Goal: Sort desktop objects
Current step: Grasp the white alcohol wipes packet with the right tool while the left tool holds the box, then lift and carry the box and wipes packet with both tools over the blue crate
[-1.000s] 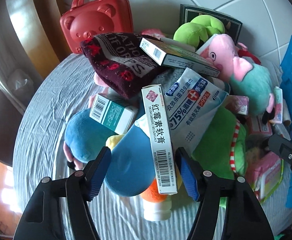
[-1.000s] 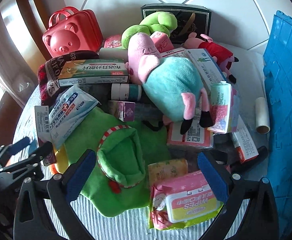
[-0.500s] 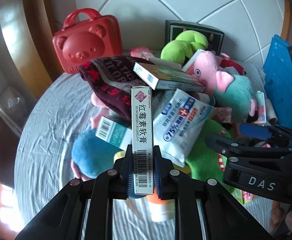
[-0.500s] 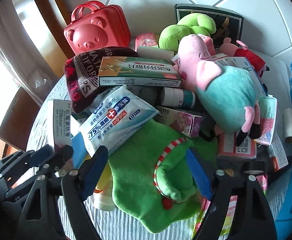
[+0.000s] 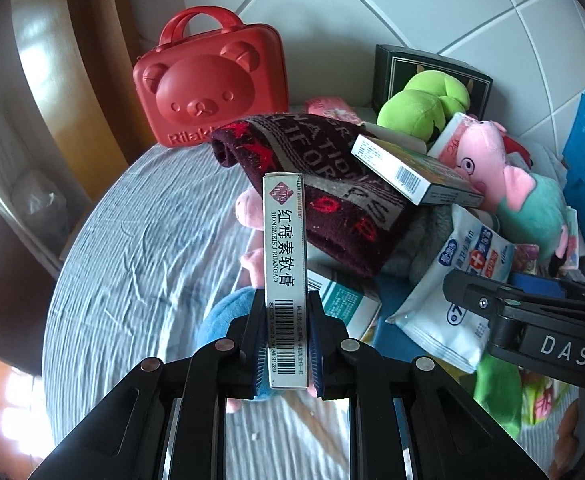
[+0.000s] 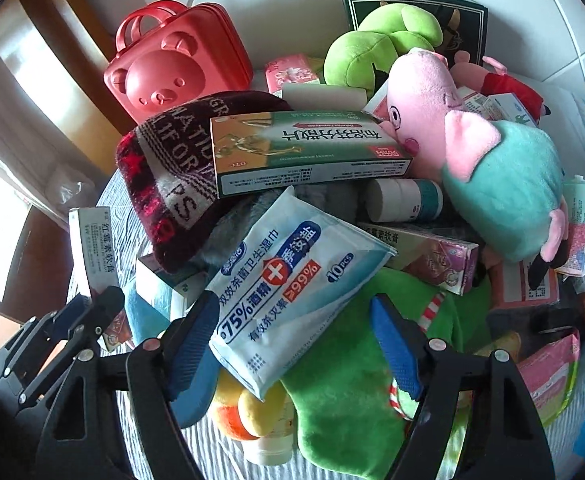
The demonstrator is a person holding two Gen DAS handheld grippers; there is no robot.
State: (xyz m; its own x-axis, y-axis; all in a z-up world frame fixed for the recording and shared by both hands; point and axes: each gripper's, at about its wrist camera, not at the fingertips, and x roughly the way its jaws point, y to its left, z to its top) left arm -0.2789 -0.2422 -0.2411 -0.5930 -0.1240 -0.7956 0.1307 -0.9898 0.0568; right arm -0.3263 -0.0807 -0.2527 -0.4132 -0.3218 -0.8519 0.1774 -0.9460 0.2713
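- Left gripper (image 5: 285, 344): jaws pressed onto both long sides of the white ointment box (image 5: 285, 276), pinching its barcode end. Box stands upright, clear of the pile, above the grey-clothed tabletop (image 5: 132, 264).
- Right gripper (image 6: 292, 344): jaws spread wide, holding nothing. Lower corner of the wet-wipes pack (image 6: 292, 280) lies between them; pads not pressing it.
- Wipes pack rests on the green plush (image 6: 344, 380), below the green medicine box (image 6: 304, 152).
- Red bear case (image 5: 212, 80) stands at the far edge, beside the maroon knit cloth (image 5: 324, 208).

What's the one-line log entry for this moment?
left gripper: shut on ointment box | right gripper: open around wipes pack | pile unsorted
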